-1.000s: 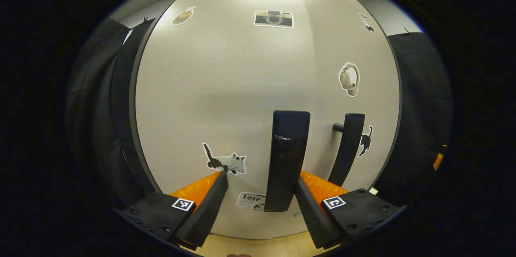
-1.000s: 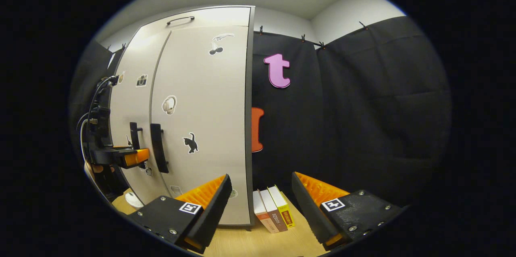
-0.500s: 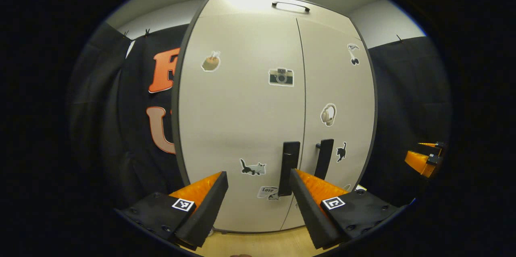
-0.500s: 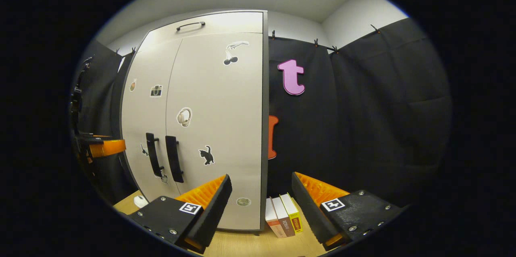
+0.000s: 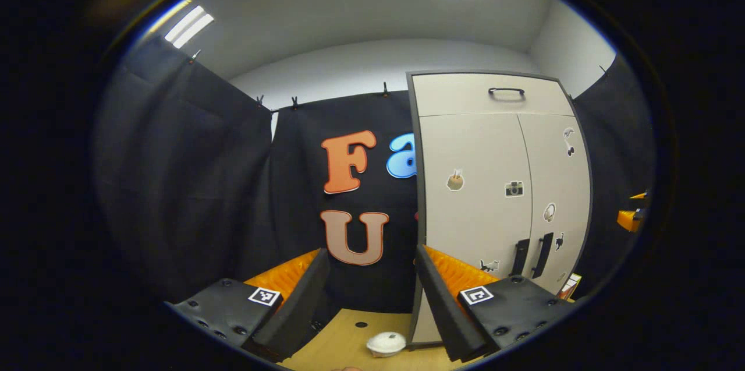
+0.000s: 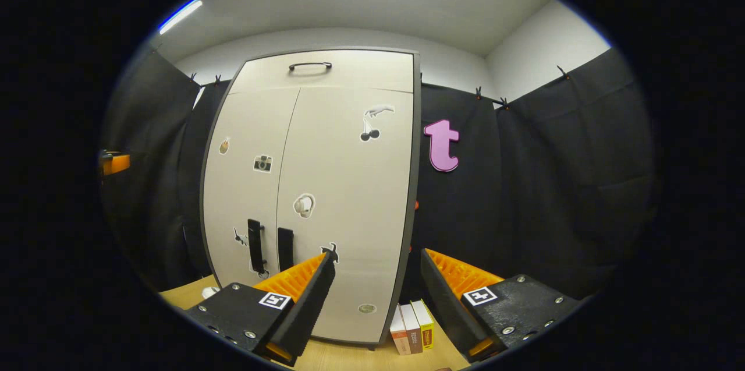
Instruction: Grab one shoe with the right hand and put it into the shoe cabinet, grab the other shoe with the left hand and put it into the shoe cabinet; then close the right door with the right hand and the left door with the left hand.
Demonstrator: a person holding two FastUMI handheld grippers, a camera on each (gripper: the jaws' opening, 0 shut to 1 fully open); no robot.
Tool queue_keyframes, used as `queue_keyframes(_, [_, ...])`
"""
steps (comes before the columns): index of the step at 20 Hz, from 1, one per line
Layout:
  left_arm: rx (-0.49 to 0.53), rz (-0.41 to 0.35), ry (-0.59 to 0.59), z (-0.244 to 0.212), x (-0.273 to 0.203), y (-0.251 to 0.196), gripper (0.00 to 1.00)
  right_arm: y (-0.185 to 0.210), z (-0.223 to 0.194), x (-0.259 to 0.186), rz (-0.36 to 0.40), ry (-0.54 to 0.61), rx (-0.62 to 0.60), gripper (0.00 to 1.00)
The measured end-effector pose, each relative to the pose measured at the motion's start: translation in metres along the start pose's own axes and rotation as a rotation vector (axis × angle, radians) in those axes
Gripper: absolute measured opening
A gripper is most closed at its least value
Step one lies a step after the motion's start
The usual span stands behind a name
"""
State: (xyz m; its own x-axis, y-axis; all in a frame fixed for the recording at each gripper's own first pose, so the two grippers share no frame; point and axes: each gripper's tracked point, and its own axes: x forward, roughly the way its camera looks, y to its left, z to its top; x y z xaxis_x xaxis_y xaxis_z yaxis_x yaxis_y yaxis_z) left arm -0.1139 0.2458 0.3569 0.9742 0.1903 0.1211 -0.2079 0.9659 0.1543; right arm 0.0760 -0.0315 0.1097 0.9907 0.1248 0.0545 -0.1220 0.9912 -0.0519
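The pale shoe cabinet (image 6: 326, 196) stands on the wooden floor with both doors shut flush, two dark upright handles (image 6: 269, 247) side by side near its middle. In the left gripper view the cabinet (image 5: 495, 184) sits to the right, its handles (image 5: 531, 255) low down. My left gripper (image 5: 369, 295) is open and holds nothing, well back from the cabinet and pointing left of it. My right gripper (image 6: 375, 295) is open and holds nothing, aimed at the cabinet's right edge from a distance. The other gripper shows small at each view's edge (image 5: 631, 216) (image 6: 113, 162). The shoes are hidden from view.
Three books (image 6: 412, 333) stand on the floor right of the cabinet. A small white round object (image 5: 386, 343) lies on the floor by the cabinet's left front corner. A top drawer with a dark handle (image 6: 309, 66) crowns the cabinet. Black cloth walls surround the booth.
My left gripper has pulled back from the left door's handle and swung left, so the cabinet shrank and shifted right. My right gripper also backed away. Both doors stay shut.
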Motion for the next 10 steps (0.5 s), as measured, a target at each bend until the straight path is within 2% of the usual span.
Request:
queue_keyframes(2, [-0.018,0.021,0.002,-0.001,-0.002,0.017,0.96,-0.001,0.017,-0.010,-0.014,-0.026,-0.007,0.92])
queue_keyframes(5, [-0.063,0.010,0.013,-0.003,-0.007,0.020,0.96,-0.005,0.030,-0.028,-0.049,-0.041,-0.042,0.92])
queue_keyframes(10, [-0.082,-0.013,0.048,-0.020,-0.013,0.043,0.94,0.001,0.016,-0.050,-0.091,-0.016,-0.059,0.92])
